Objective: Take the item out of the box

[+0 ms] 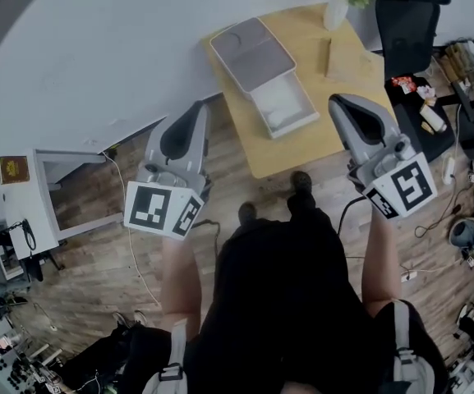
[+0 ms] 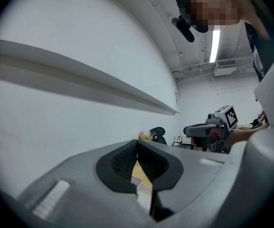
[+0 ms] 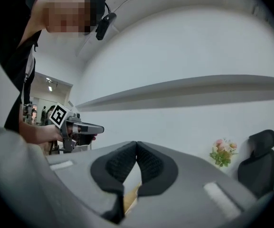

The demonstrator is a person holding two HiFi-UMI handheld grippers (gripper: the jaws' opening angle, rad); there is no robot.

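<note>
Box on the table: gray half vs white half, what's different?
The gray half lies toward the wall. The white half sticks out toward the near edge of the wooden table. The gray half looks shallow, with a low raised rim. The white half looks deeper and open-topped. Both are rectangular and lie in line on the table.

The box's (image 1: 251, 53) contents seem too small to tell.

An office-like workroom is indicated. A small wooden table (image 1: 302, 150) is set on a plank floor (image 1: 97, 253) by a white wall. A black office chair (image 1: 407, 23) is seen beside the table, loose cables (image 1: 438, 216) to its right and a white cabinet (image 1: 25, 212) well to its left.
</note>
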